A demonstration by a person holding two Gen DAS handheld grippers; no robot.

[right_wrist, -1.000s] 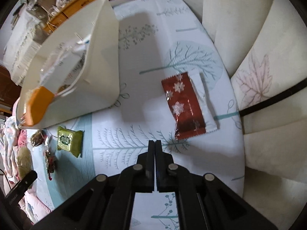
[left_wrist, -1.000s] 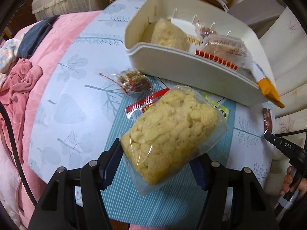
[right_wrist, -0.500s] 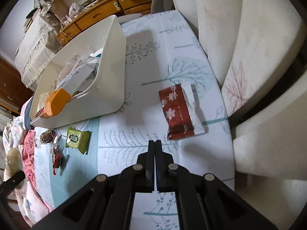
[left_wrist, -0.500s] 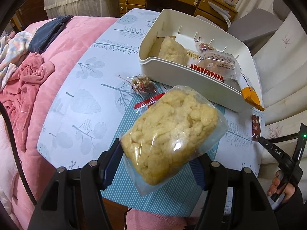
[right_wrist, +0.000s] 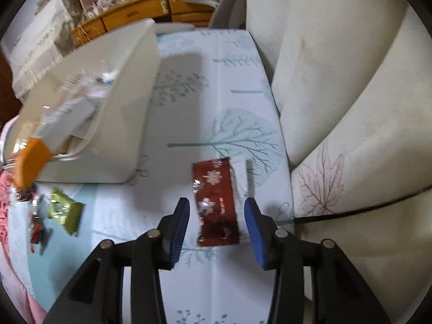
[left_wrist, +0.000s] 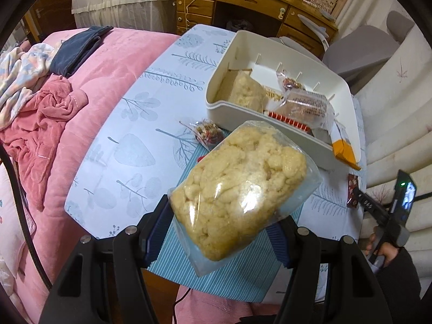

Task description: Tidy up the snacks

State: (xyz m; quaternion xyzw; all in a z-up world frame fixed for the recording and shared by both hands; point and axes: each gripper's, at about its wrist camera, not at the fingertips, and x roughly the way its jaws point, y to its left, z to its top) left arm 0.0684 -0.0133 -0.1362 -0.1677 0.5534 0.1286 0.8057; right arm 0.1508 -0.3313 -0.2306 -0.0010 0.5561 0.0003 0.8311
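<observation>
My left gripper [left_wrist: 218, 216] is shut on a clear bag of pale yellow puffed snack [left_wrist: 237, 189], held tilted above the table's near edge. Beyond it stands the white bin [left_wrist: 270, 114], which holds another yellow bag, a clear pack of brown biscuits and an orange-tipped pack [left_wrist: 343, 152]. In the right wrist view my right gripper [right_wrist: 217, 208] points down at a dark red snowflake packet [right_wrist: 214, 202] lying flat on the table. Its jaws are opening, with the packet between them and the pads clear of it. The white bin [right_wrist: 121, 135] is to its left.
A small clear candy wrap [left_wrist: 209, 135] lies by the bin. A green packet [right_wrist: 64, 212] and a red wrapper [right_wrist: 37, 229] lie on the teal runner. A pink blanket [left_wrist: 89, 100] borders the table's left, cream cushions [right_wrist: 351, 108] its right, and a wooden desk stands behind.
The left gripper has risen with the yellow bag, so more of the table and room shows. The right gripper's jaws went from shut to apart and now straddle the red packet.
</observation>
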